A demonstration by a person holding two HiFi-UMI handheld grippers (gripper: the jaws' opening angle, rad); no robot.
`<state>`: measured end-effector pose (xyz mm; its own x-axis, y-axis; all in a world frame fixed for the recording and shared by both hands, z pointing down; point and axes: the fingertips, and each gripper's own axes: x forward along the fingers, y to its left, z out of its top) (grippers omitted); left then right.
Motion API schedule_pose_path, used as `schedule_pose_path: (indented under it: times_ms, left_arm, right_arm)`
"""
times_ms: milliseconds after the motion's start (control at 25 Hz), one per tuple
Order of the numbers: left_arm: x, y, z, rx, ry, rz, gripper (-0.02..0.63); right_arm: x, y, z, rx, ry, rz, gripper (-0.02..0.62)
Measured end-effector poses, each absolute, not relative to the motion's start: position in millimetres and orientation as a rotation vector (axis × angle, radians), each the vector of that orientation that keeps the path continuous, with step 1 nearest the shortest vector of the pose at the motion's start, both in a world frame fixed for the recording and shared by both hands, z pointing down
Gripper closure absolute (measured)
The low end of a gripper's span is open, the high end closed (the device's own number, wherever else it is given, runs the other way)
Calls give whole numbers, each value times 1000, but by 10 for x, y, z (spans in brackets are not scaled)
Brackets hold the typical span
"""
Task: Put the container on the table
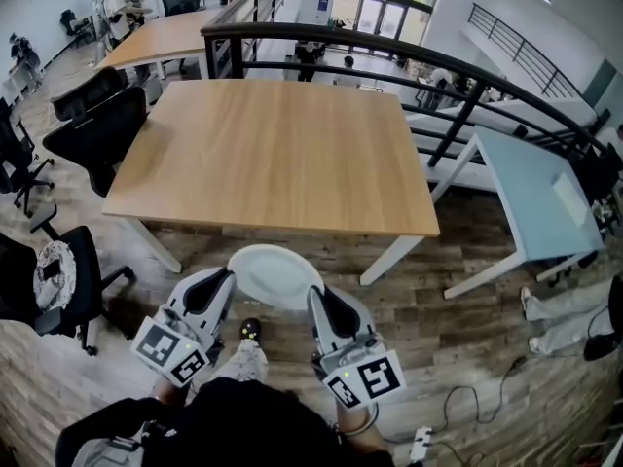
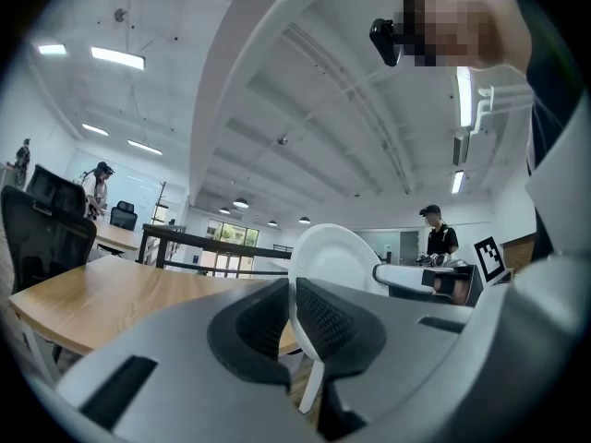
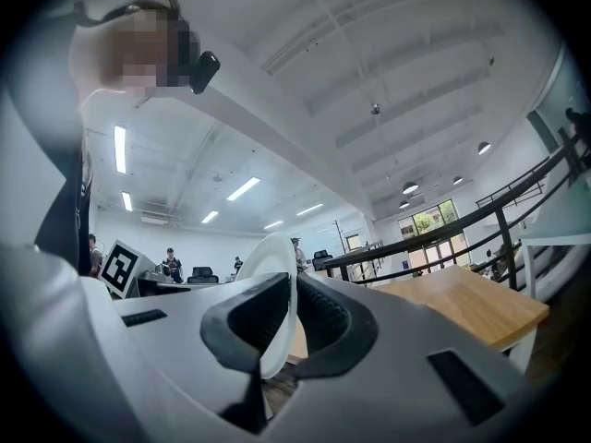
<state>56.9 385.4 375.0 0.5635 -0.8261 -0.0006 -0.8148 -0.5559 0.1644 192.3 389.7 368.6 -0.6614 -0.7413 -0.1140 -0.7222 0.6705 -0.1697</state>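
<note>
White container (image 1: 275,275) in air above floor, just short of near edge of wooden surface (image 1: 273,154) — not on it. Left tool (image 1: 224,280) pinches left rim, right tool (image 1: 317,298) pinches right rim — jaws nearly together.

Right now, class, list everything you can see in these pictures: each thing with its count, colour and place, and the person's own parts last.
container: one, white, held at its edges between both tools, above the floor, just short of the nearest table
wooden table: one, light brown, straight ahead
second wooden table: one, light brown, far left
pale table: one, light blue, right
office chairs: several, black, left
railing: one, black, behind the wooden table
left tool: one, white and black, shut on the container
right tool: one, white and black, shut on the container
</note>
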Motion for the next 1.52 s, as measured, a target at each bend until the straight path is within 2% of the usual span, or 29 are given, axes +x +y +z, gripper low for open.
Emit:
schedule_pose_path:
  times_ms: [560,1520]
  left_arm:
    - [506,3368,3821,2647,-1348,-190,584]
    - [-91,2289,3544,2694,-1222,-233,584]
  right_arm:
    - [1856,3505,3726,-1269,2745,-128,560]
    - [1226,2495,3343,-1376,2733,-46,560]
